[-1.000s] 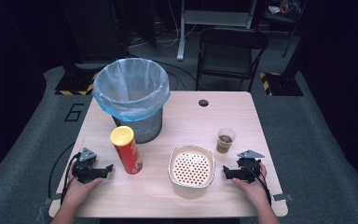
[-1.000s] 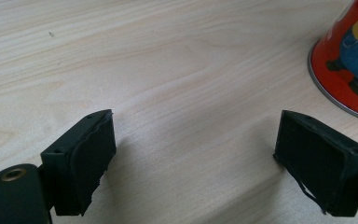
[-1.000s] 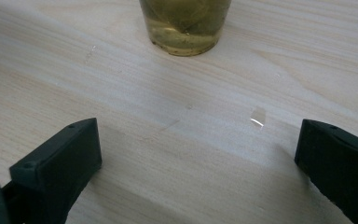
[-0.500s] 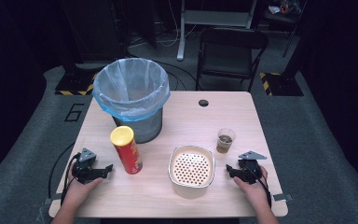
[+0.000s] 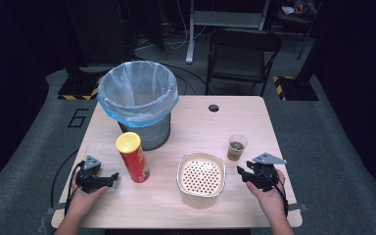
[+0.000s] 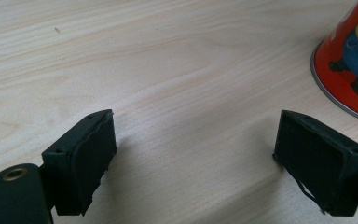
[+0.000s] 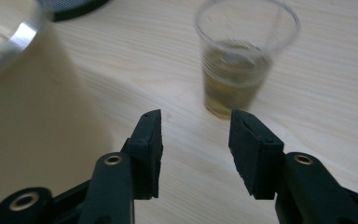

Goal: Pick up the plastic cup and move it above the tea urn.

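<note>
Dark floor and a folding chair ring the pale tabletop (image 5: 196,122). Right tool (image 5: 245,175), lower right of the frame, has just been narrowing its jaws with nothing between them; released, it has lifted since the earlier frame and points at the cup of amber liquid (image 7: 242,60) just above it, likely the next pick. Left tool (image 5: 108,179) rests released beside the red can (image 5: 132,157), unchanged.

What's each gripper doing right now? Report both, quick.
Left gripper: open, holding nothing.
Right gripper: jaws have just been closing, a gap remains, nothing between them.
</note>
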A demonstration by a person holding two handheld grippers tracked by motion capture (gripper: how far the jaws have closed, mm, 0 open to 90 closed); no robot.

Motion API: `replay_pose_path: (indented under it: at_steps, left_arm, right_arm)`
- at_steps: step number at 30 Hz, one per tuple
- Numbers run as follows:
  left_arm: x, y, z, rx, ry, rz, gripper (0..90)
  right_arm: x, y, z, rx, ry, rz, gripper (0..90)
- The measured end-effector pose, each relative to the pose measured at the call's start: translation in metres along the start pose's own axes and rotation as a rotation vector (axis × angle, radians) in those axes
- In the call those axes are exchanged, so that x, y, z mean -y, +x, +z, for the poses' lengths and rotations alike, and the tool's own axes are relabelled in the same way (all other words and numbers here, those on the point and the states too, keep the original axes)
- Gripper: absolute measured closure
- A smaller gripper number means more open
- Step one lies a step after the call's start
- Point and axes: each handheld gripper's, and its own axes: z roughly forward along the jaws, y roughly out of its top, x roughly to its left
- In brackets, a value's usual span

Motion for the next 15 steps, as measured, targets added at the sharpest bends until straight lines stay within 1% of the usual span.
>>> replay_pose_path:
  at_steps: [1, 2, 4, 6, 7, 8, 10, 13, 15]
  left_arm:
    - [0.0, 0.0, 0.0, 0.0, 0.001, 0.001, 12.2]
    - [0.0, 0.0, 0.0, 0.0, 0.002, 0.002, 12.3]
    - [0.0, 0.0, 0.0, 0.0, 0.002, 0.002, 12.3]
    - [0.0, 0.0, 0.0, 0.0, 0.002, 0.002, 12.3]
    - [0.0, 0.0, 0.0, 0.0, 0.002, 0.002, 12.3]
    - [0.0, 0.0, 0.0, 0.0, 0.002, 0.002, 12.3]
    - [0.0, 0.0, 0.0, 0.0, 0.001, 0.001, 12.3]
    - [0.0, 0.0, 0.0, 0.0, 0.001, 0.001, 12.3]
    - [0.0, 0.0, 0.0, 0.0, 0.001, 0.001, 12.2]
  right_arm:
    - [-0.008, 0.002, -0.005, -0.036, 0.001, 0.011, 57.3]
    - [-0.012, 0.004, -0.008, -0.053, -0.006, 0.007, 59.1]
    - [-0.026, 0.011, -0.015, -0.111, -0.018, 0.008, 58.3]
    - [-0.035, 0.019, -0.019, -0.125, -0.033, 0.005, 52.3]
    - [-0.035, 0.019, -0.019, -0.125, -0.033, 0.005, 52.3]
    - [-0.044, 0.031, -0.021, -0.158, -0.035, -0.013, 51.2]
    - [-0.049, 0.039, -0.019, -0.178, -0.036, -0.029, 51.4]
    - [-0.053, 0.05, -0.012, -0.194, -0.015, -0.055, 58.2]
    - [-0.054, 0.053, -0.006, -0.178, 0.005, -0.073, 60.7]
